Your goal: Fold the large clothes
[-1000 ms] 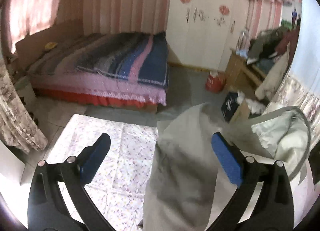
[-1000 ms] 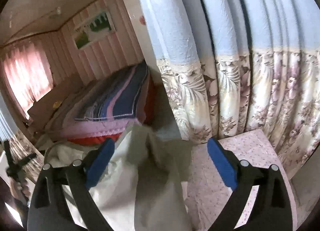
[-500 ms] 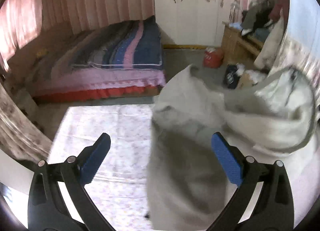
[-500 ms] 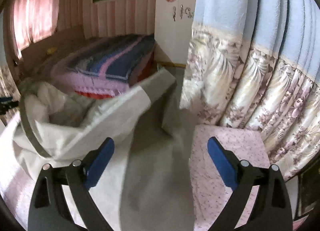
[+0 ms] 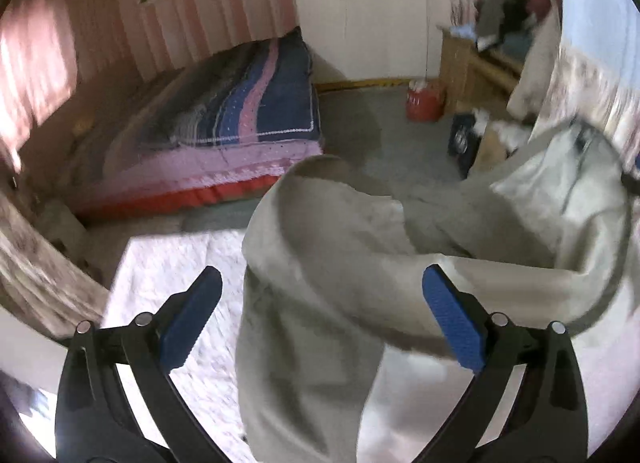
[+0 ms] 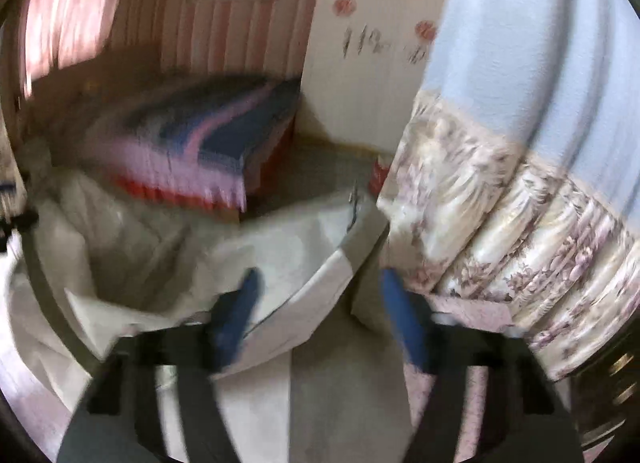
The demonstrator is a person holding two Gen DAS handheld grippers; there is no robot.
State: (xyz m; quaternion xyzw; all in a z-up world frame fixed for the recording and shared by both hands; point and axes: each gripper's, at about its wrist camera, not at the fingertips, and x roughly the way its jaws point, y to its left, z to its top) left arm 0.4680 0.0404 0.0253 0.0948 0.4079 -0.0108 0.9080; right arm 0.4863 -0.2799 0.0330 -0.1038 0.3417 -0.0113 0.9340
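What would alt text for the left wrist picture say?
A large pale grey garment lies heaped on a floral-covered surface, between the blue-padded fingers of the left gripper, whose jaws are closing but not yet touching it. Behind are a striped bed and white wardrobe.

Your right wrist view is smeared throughout — the bed (image 6: pixel 192 143) at centre left is only streaks of colour, and the right gripper (image 6: pixel 320 315) at lower centre is too blurred to tell whether its closing jaws press the garment (image 6: pixel 280 263) lying between them. In your left wrist view the pale garment (image 5: pixel 340 303) runs off the bottom edge and hides the patterned sheet (image 5: pixel 176 263) under it. The clutter on the wooden furniture (image 5: pixel 472 59) at upper right is too soft to name.
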